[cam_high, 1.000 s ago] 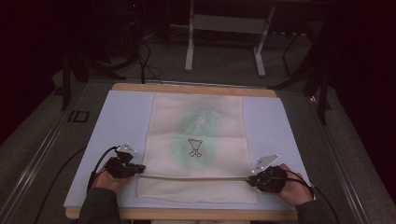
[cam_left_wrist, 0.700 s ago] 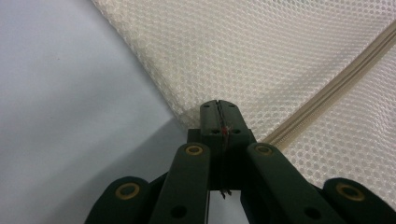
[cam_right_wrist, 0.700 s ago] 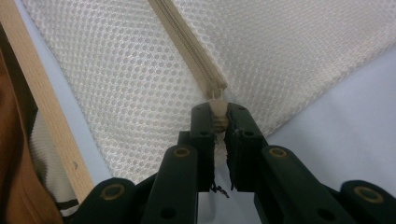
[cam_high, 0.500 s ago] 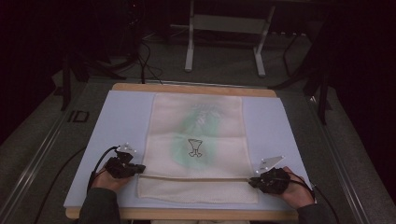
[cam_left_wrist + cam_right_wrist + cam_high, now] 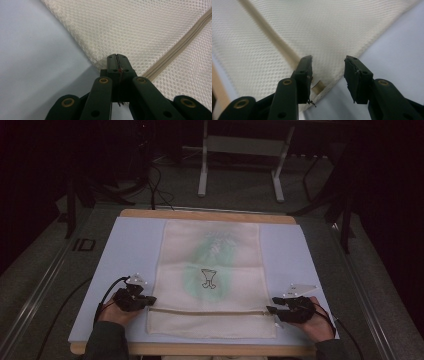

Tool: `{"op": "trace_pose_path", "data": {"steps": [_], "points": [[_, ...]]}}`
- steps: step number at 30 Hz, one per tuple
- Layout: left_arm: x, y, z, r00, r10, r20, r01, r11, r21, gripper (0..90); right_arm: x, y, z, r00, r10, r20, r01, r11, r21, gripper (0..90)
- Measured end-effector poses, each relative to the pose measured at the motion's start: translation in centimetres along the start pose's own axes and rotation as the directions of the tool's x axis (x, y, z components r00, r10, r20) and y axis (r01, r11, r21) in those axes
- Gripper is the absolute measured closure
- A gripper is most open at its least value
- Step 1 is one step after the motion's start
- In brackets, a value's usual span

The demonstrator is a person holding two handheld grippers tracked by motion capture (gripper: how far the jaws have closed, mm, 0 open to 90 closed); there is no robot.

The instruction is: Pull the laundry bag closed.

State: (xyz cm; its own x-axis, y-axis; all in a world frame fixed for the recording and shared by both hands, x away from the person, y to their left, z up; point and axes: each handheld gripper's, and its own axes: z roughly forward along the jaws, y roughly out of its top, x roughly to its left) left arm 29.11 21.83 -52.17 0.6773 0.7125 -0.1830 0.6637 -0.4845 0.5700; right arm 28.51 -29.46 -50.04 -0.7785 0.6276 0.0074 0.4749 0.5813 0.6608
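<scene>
A pale blue mat [image 5: 130, 250] is laid over a wooden board [image 5: 200, 214]. Behind it, a white metal stand [image 5: 240, 150] is seen on the grey floor [image 5: 45, 270], beside dark cables [image 5: 155, 185].

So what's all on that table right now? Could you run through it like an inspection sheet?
Surface: pale blue mat on a wooden board.
Job's things: cream mesh zip bag lying flat, a green garment showing through; zipper runs across near the front edge.
Clutter: nothing seen.
Grippers: left gripper shut on the mesh zip bag's edge at the zipper end; right gripper jaws have just been opening, apart over the other zipper end, pads not pressing on it.
Cables: black cable trails from the left gripper.
Surroundings: dark room, a white metal stand beyond the table.
</scene>
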Motion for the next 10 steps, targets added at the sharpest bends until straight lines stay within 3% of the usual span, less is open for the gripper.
{"op": "trace_pose_path", "data": {"steps": [5,10], "points": [[-0.04,0.03,-0.29,0.9999,0.014,0.004,-0.013,0.9993,-0.033,89.5,-0.24,-0.32,0.2,0.9988,0.038,0.033,-0.036,0.998,-0.042,54.4],[0.06,0.06,-0.7,0.9993,0.014,-0.035,-0.017,0.9964,-0.083,85.8,-0.72,-0.88,0.66,0.9949,0.076,0.065,-0.072,0.995,-0.065,54.3]]}}
